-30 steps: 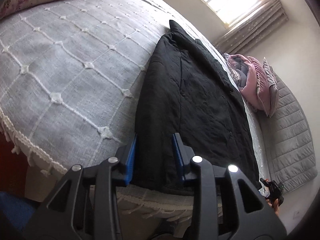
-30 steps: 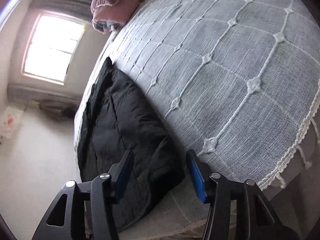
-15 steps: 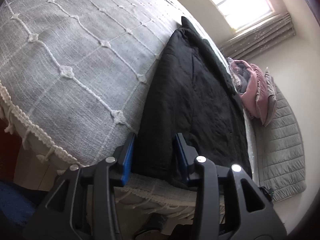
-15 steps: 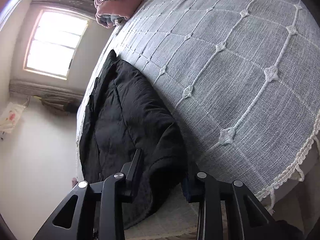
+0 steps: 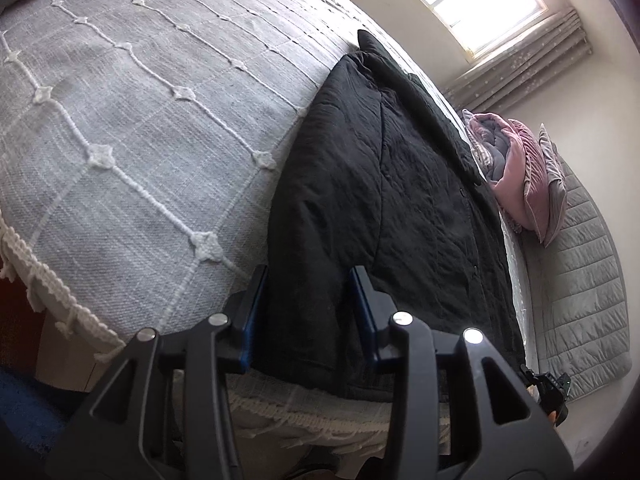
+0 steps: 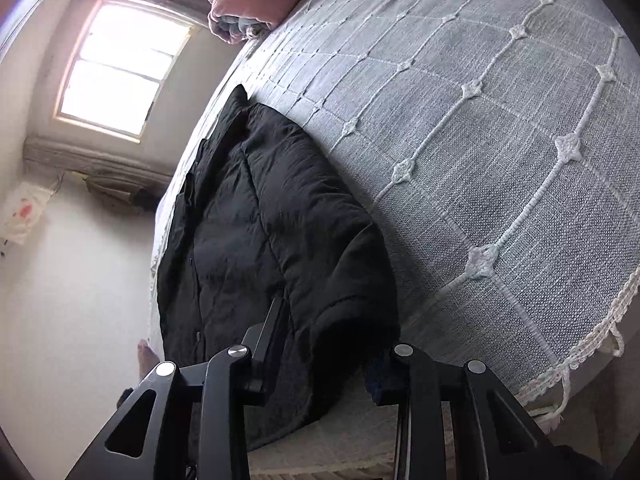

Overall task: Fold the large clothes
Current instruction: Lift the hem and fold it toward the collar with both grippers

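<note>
On the bed's [image 5: 120,152] near edge lay the black jacket [image 5: 400,200], where my left gripper [image 5: 308,312] and right gripper [image 6: 332,344], the latter's fingers having just closed, each clamped its hem.

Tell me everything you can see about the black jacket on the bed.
The jacket is black, padded and quilted, with small dark snaps down its front. It lies flat along the edge of the grey bedspread, collar toward the window. The left gripper and the right gripper each close their fingers on the near hem.
</note>
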